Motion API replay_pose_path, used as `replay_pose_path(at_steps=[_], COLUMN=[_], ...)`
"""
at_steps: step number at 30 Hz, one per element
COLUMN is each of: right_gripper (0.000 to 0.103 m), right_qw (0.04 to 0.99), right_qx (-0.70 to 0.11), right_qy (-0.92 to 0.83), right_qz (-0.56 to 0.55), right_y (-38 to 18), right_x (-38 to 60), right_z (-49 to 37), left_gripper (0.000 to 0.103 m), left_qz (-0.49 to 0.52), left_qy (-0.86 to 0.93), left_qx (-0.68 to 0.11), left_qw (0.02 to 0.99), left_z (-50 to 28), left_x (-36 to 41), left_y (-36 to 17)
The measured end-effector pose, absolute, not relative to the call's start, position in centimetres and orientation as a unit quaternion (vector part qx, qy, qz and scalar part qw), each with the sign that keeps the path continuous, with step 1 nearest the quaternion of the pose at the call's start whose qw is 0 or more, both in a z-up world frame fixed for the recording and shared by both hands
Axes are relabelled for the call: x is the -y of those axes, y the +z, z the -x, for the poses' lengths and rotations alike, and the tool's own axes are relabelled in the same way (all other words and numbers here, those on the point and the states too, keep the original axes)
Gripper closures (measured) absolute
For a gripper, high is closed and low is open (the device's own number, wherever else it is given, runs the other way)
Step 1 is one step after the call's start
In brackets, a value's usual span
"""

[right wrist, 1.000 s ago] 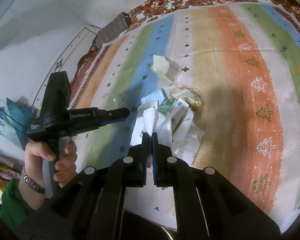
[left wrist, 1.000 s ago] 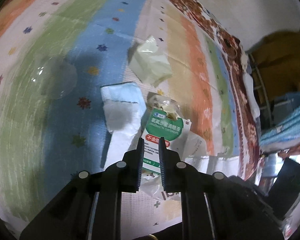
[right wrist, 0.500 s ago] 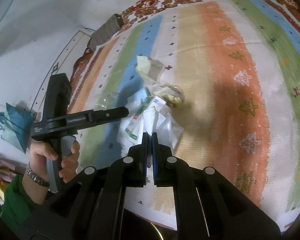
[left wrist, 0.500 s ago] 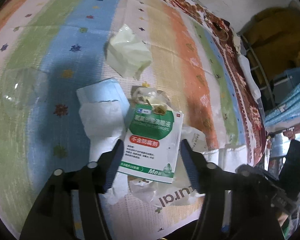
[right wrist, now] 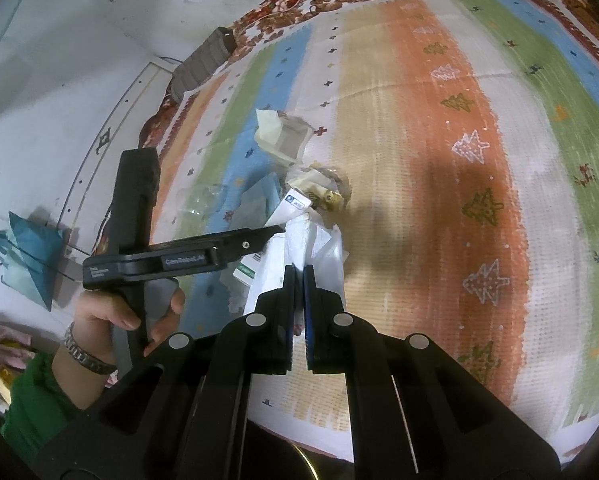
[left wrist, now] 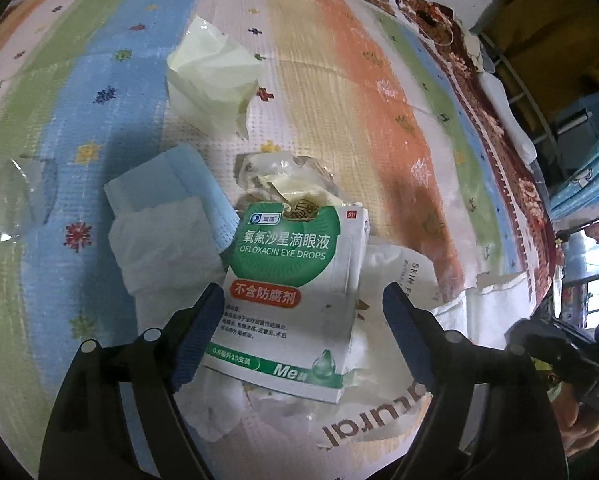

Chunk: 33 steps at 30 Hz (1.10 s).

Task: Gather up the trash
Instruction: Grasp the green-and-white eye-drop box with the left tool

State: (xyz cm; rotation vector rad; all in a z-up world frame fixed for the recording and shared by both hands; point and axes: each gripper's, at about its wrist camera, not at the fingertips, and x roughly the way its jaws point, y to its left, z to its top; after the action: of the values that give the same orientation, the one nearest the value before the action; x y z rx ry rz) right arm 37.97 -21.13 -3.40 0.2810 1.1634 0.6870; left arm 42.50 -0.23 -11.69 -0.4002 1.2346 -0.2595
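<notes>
The left tongs [left wrist: 303, 300] were opening wide astride a green-and-white cardboard eye-drops box [left wrist: 289, 292] (pads not yet touching). The right tongs [right wrist: 298, 280] stayed out, pinched together and empty. A clean pick likely meant closing squarely across the box's sides.

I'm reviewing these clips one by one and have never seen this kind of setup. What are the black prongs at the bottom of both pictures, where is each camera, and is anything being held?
There is no robot: a person holds a hand-squeezed gripper in each hand, with a fisheye camera on each looking along its two fingers. The prongs are those fingers. One picture comes from the left gripper, whose jaws are opening on either side of a green-and-white eye drops box without pressing it. The other comes from the right gripper, shut and empty; it also shows the left hand holding its tool. On the striped cloth lies a trash pile: the box, a blue face mask, white tissue, a pale yellow wrapper and crumpled packaging.
</notes>
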Motion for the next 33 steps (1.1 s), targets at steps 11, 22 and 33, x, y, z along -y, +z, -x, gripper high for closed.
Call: replay_pose_path(at_steps=[11,22,33], right_gripper=[0.100,0.100,0.100], right_qw=[0.772,0.775,0.774], right_qx=[-0.539,-0.539,-0.541], right_qy=[0.313,0.309,0.309], right_qz=[-0.125,-0.119,-0.112], right_y=[-3.5,-3.4,-3.4], right_x=[21.1,21.0,20.6], right_z=[-37.9,-37.9,-37.9], left_gripper=[0.031,0.032,0.069], left_qz=[0.173,0.184,0.173], left_qy=[-0.121,-0.125,-0.098], left_qx=[-0.587,-0.568,-0.561], left_qw=[0.782,0.792,0.804], left_z=[-42.4,-41.9,-41.6], left_x=[0.6,-0.1,-1.0], left_y=[-12.9,-11.3,-10.4])
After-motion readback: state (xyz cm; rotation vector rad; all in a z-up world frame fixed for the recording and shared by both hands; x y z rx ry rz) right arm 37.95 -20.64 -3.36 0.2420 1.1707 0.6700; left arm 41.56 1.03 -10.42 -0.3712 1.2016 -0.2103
